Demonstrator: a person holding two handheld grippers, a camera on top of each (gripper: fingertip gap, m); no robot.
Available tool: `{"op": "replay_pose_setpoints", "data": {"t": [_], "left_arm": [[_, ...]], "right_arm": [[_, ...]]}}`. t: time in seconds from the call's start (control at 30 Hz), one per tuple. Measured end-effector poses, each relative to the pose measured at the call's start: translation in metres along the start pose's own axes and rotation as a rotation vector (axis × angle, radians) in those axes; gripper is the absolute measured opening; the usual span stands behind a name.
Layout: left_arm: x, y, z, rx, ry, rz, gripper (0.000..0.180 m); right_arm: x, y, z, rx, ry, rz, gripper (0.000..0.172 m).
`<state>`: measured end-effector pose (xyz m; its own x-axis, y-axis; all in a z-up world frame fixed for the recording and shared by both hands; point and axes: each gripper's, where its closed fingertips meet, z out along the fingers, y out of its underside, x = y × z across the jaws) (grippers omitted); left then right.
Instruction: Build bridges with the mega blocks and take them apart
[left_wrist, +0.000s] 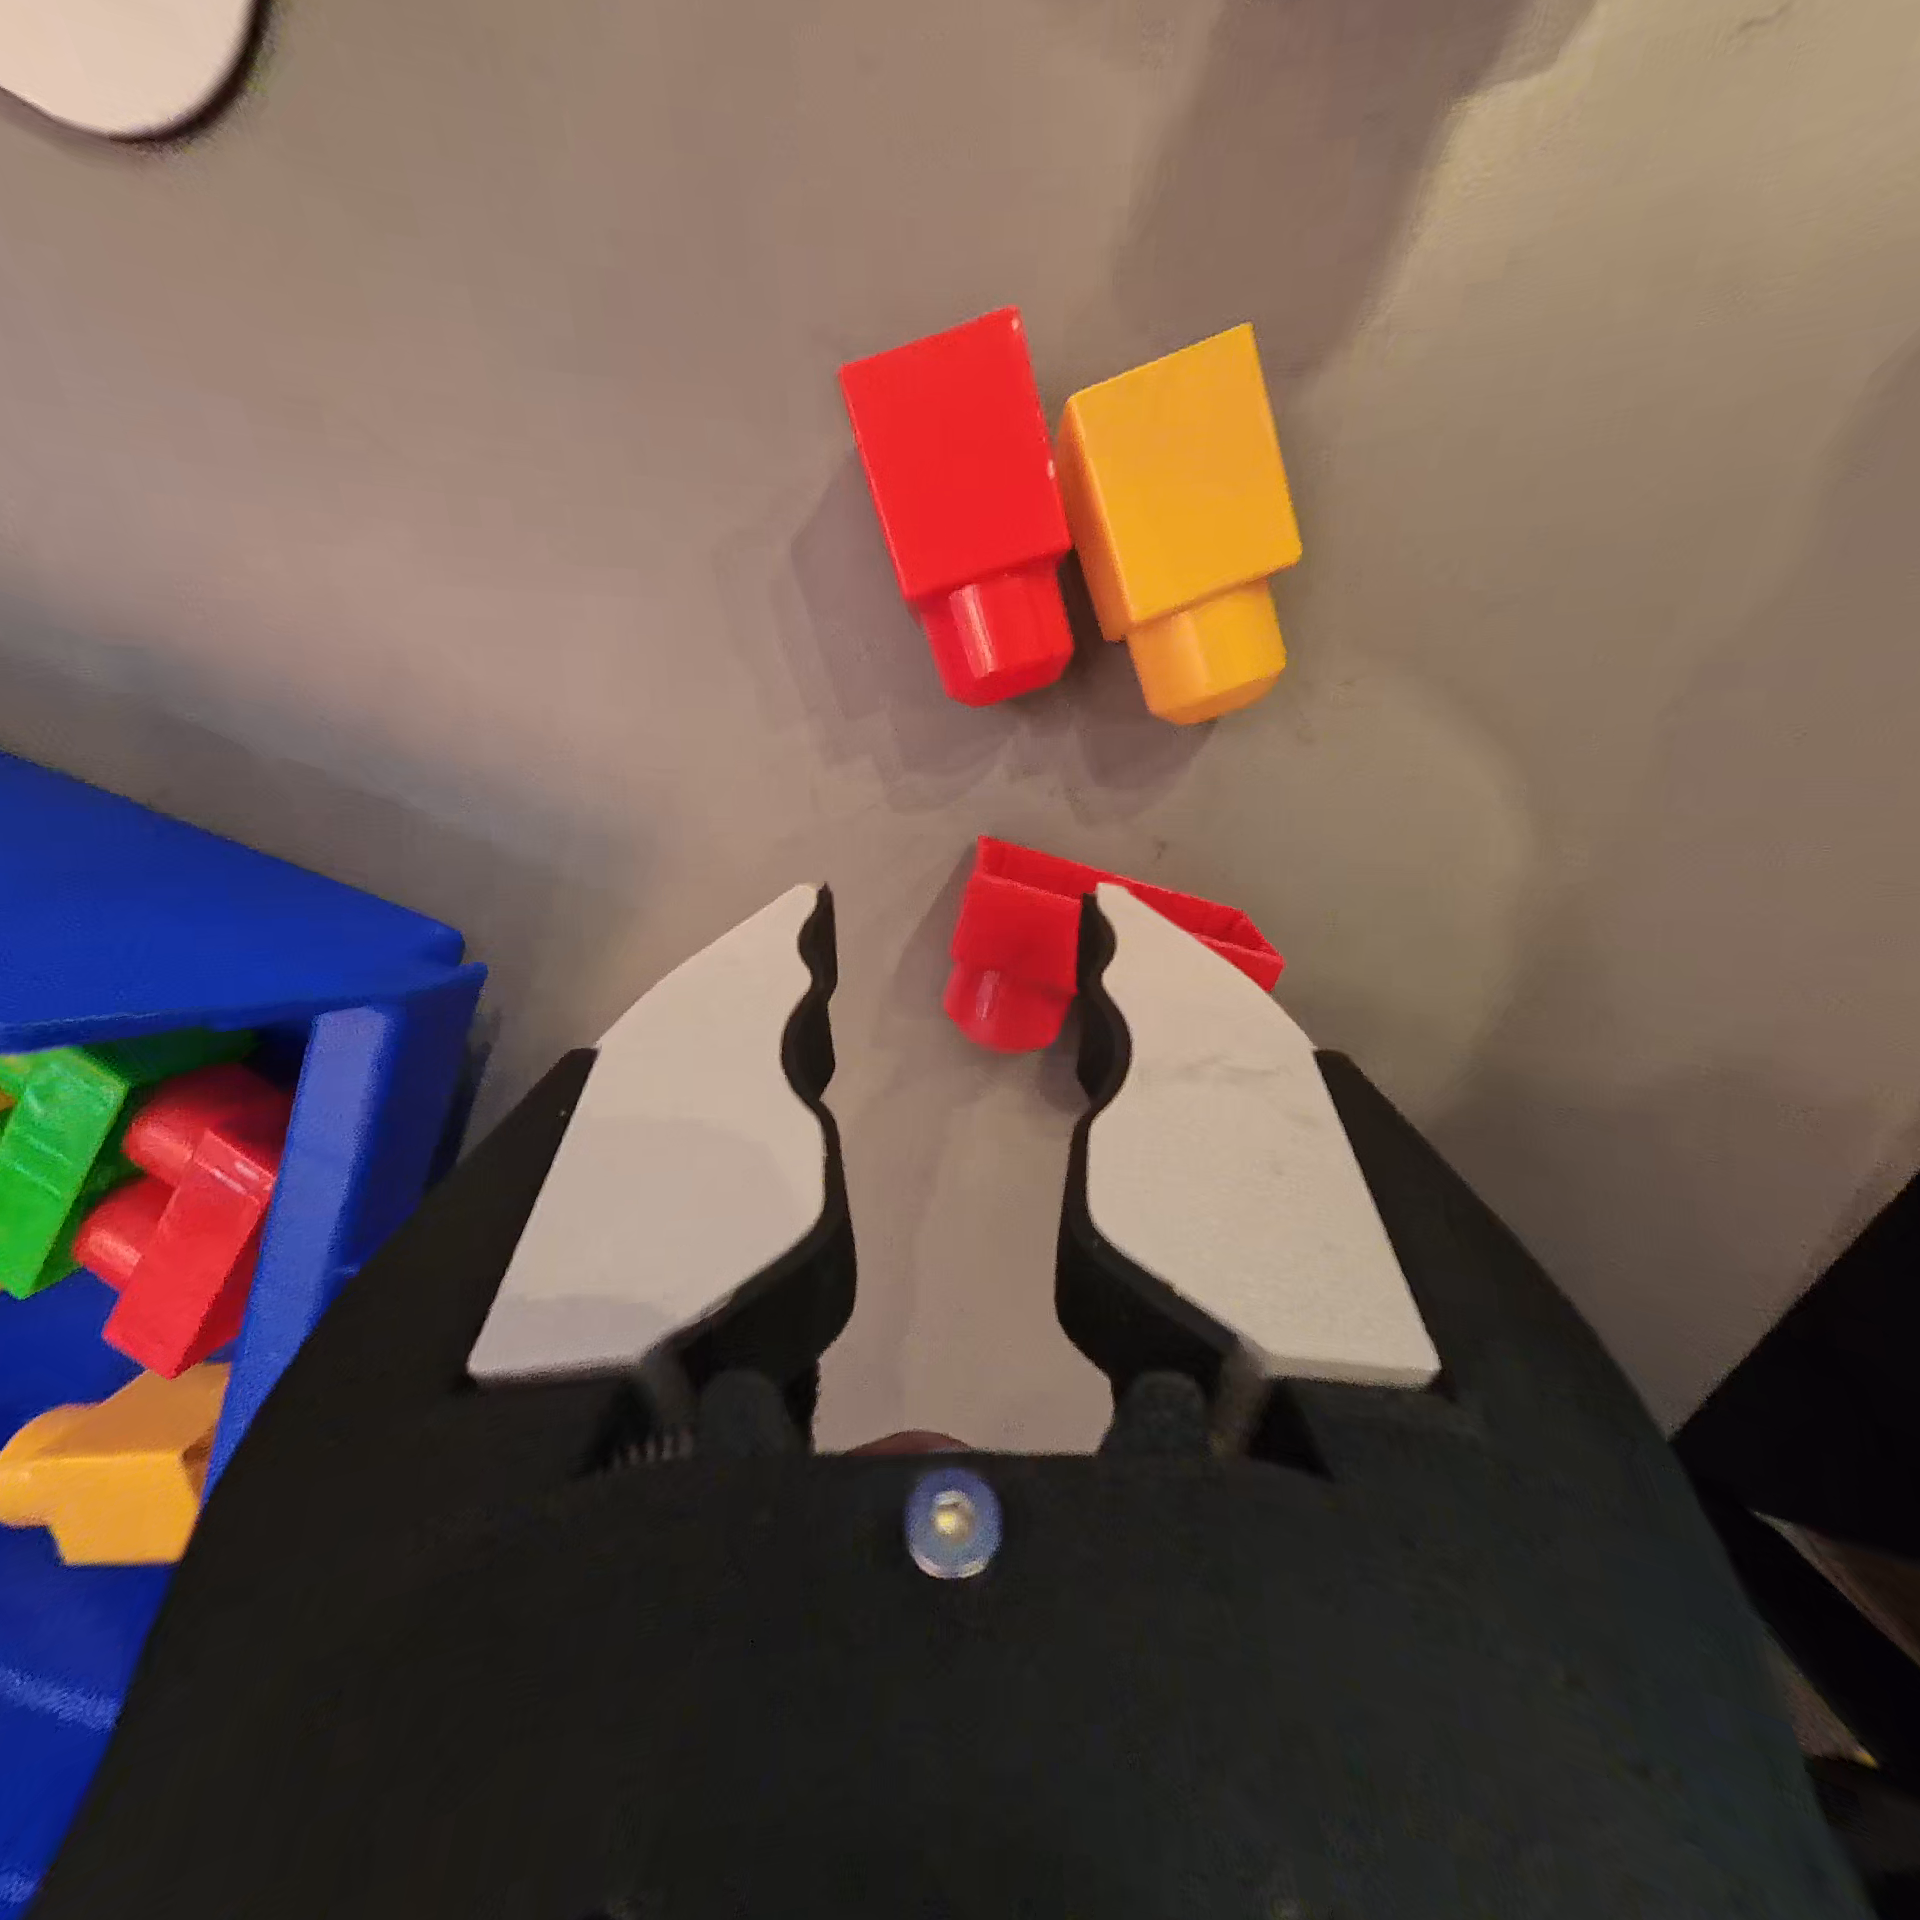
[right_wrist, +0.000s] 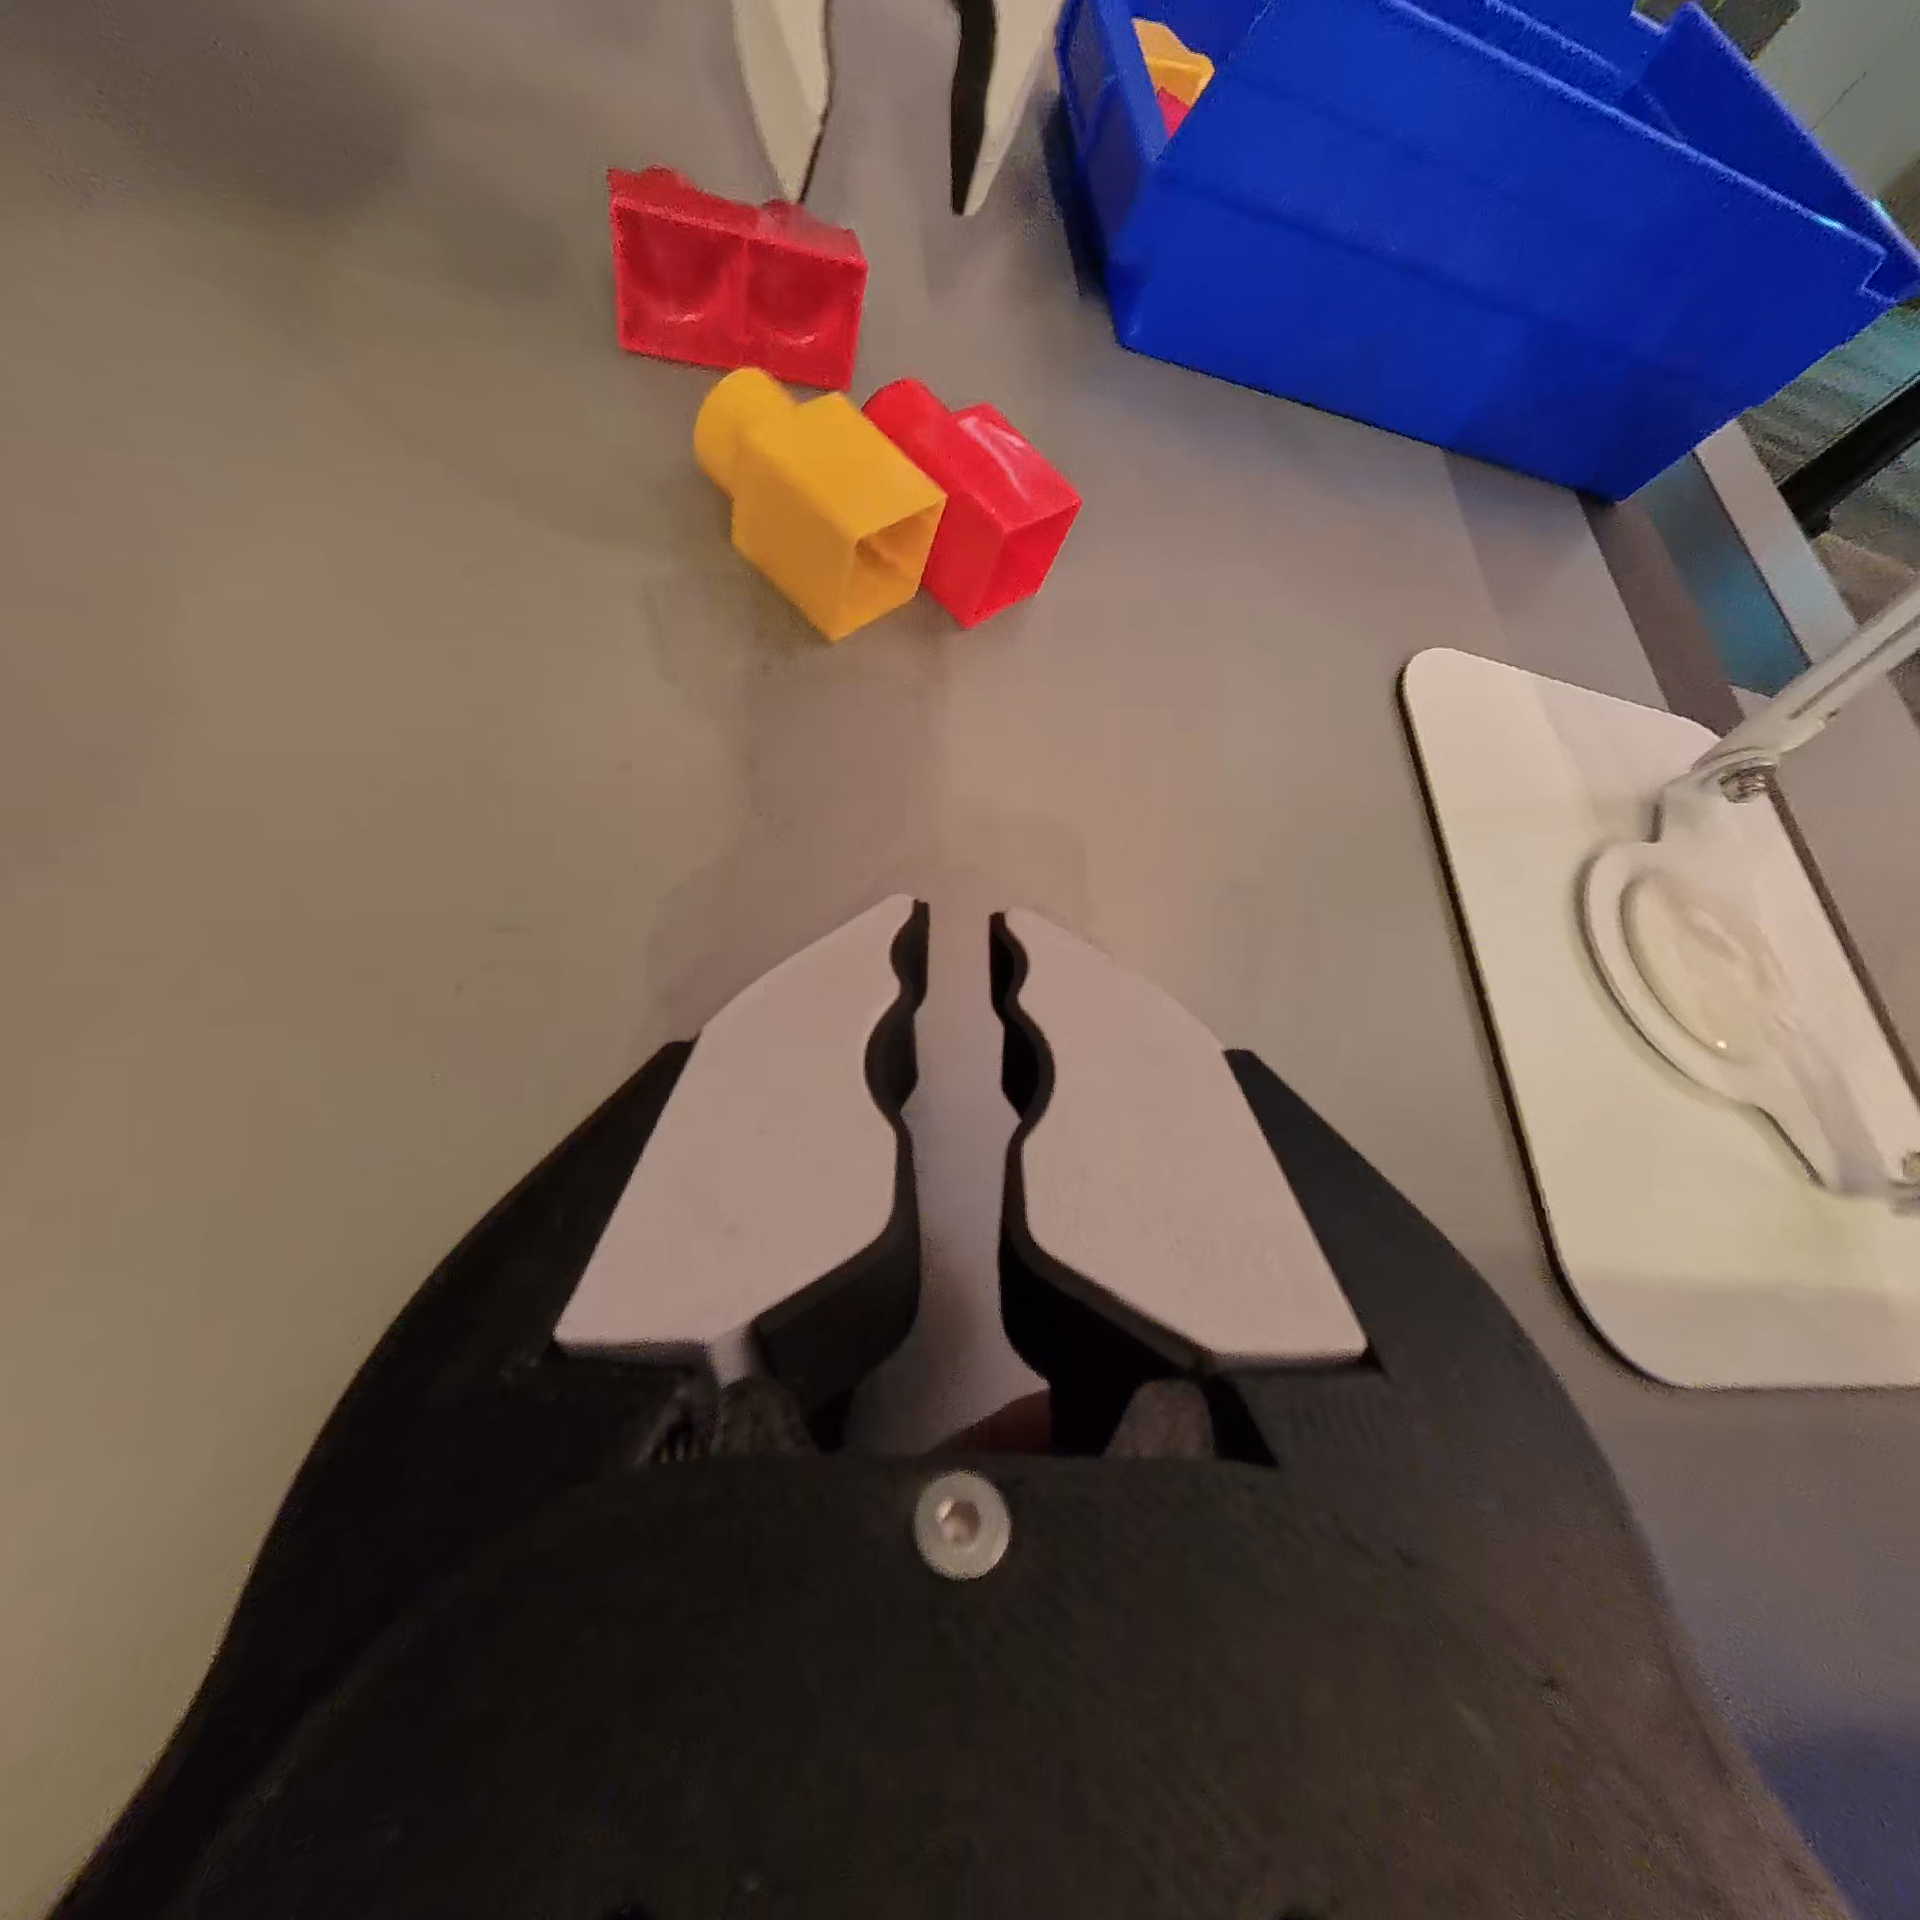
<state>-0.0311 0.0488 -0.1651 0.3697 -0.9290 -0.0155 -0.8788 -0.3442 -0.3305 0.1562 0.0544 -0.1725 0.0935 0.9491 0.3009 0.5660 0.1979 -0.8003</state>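
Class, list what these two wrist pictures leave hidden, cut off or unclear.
- Left wrist view: the right part of the wide red block is hidden behind a finger of the left hand-held gripper.
- Left wrist view: the blue bin is cut by the edge, so its block count is unknown.
- Right wrist view: the bin's wall hides its contents.

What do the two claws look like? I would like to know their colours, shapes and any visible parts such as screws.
Both look alike. The left claw and the right claw each have a wide black body, matte and slightly rough, with one silver screw in the middle. Each carries two pale grey fingers that taper to a point, lined inside with wavy black pads. No cables, markings or sleeves are visible.
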Motion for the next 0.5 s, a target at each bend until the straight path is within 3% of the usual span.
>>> {"op": "replay_pose_setpoints", "data": {"t": [0.2, 0.5], "left_arm": [[0.025, -0.016, 0.01, 0.082, 0.013, 0.037, 0.047], [0.023, -0.027, 0.034, 0.01, -0.116, 0.108, 0.054]], "right_arm": [[0.012, -0.022, 0.031, 0.047, -0.103, 0.053, 0.026], [0.01, -0.037, 0.072, 0.022, -0.309, 0.018, 0.028]]}}
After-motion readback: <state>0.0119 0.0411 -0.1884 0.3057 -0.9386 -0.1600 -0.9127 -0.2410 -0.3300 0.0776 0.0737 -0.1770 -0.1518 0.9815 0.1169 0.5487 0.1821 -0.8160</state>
